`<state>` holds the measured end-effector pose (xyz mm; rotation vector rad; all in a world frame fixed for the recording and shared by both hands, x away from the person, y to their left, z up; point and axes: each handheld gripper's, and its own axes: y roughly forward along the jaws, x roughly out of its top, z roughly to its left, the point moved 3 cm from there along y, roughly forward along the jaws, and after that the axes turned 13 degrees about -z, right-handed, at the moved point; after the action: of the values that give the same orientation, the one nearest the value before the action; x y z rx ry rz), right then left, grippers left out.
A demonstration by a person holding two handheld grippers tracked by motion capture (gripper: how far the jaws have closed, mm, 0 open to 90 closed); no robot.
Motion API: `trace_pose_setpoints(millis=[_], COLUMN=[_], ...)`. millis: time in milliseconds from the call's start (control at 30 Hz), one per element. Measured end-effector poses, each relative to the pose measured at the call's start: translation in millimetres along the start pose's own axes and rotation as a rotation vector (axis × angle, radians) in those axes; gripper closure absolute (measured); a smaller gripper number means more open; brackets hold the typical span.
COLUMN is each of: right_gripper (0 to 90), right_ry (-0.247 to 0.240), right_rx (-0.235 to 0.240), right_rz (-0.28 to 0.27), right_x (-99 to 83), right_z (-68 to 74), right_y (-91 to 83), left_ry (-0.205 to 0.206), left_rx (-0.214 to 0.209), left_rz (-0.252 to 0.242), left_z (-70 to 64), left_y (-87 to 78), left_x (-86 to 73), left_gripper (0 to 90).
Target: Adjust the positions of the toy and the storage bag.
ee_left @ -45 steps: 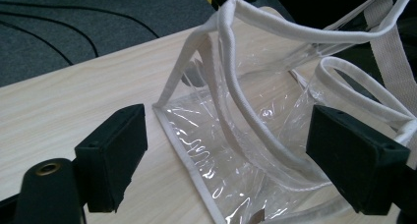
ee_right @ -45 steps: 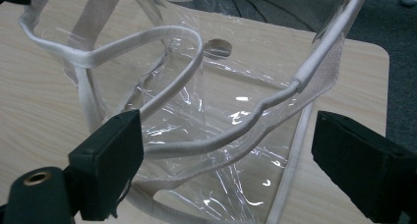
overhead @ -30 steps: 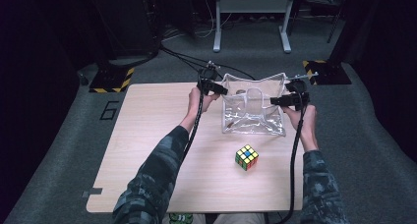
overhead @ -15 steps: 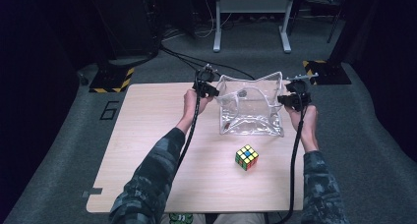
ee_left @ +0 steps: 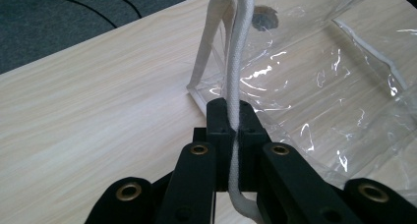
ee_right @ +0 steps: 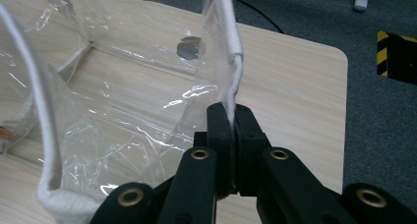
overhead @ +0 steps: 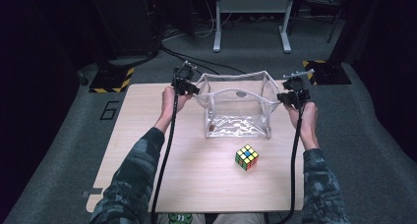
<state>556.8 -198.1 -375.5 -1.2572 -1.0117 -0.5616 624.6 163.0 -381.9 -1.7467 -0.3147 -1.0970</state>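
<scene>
White trim pinched in closed jaws of left gripper (overhead: 189,86) and right gripper (overhead: 290,95), at nine and three o'clock of clear bag (overhead: 238,128). Now lifted and stretched wider than a second ago, mouth open. Rubik's cube (overhead: 246,157) at six o'clock on table (overhead: 142,150), probably next inside.

Clear white-trimmed bag (overhead: 238,106) upright, mouth open; colourful cube (overhead: 246,157) nearby

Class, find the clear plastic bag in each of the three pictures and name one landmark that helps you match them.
High view: the clear plastic bag stands open at the table's far middle.
Left gripper view: the bag fills the upper right.
Right gripper view: the bag fills the left and centre.
Shared landmark: its white trim, pinched by both grippers.
</scene>
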Motion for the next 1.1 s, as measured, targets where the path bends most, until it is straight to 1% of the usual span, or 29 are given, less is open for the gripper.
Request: trace_pose_setpoints(millis=[133, 300, 367, 400, 533, 667, 733, 800, 967, 1100], right_gripper=[88.2, 88.2, 88.1, 88.1, 88.1, 88.1, 88.1, 88.1, 88.1, 88.1], right_ry=[-0.001, 0.007, -0.002, -0.014, -0.039, -0.05, -0.053, -0.057, -0.047, -0.046], right_rx=[0.014, 0.035, 0.051, 0.062, 0.084, 0.099, 0.103, 0.107, 0.107, 0.116], right_rz=[0.006, 0.006, 0.002, 0.001, 0.002, 0.006, 0.007, 0.009, 0.024, 0.046], right_x=[3.0, 6.1, 7.4, 8.3, 11.1, 12.8, 13.2, 13.5, 12.3, 10.8], right_z=[5.6, 11.7, 15.9, 18.5, 33.4, 44.3, 47.7, 49.4, 50.1, 54.9], right_y=[-0.5, -1.1, -1.1, -1.0, -0.2, 3.5, 5.2, 6.4, 8.4, 11.5], left_ry=[-0.001, 0.012, 0.008, 0.009, -0.005, -0.012, -0.007, -0.004, -0.001, 0.002], left_rx=[0.009, 0.022, 0.026, 0.031, 0.04, 0.051, 0.055, 0.056, 0.054, 0.061], left_rz=[0.004, 0.008, 0.01, 0.012, 0.023, 0.03, 0.036, 0.047, 0.056, 0.069], left_z=[11.4, 23.3, 28.0, 30.8, 42.8, 51.2, 54.4, 56.3, 60.0, 63.5], left_y=[-11.6, -26.3, -31.2, -33.3, -40.4, -44.8, -46.1, -46.6, -47.7, -45.7], left_x=[-1.6, -1.9, -2.6, -3.2, -6.4, -8.4, -9.2, -10.6, -13.0, -17.0], left_gripper=[88.2, 88.2, 88.1, 88.1, 88.1, 88.1, 88.1, 88.1, 88.1, 88.1])
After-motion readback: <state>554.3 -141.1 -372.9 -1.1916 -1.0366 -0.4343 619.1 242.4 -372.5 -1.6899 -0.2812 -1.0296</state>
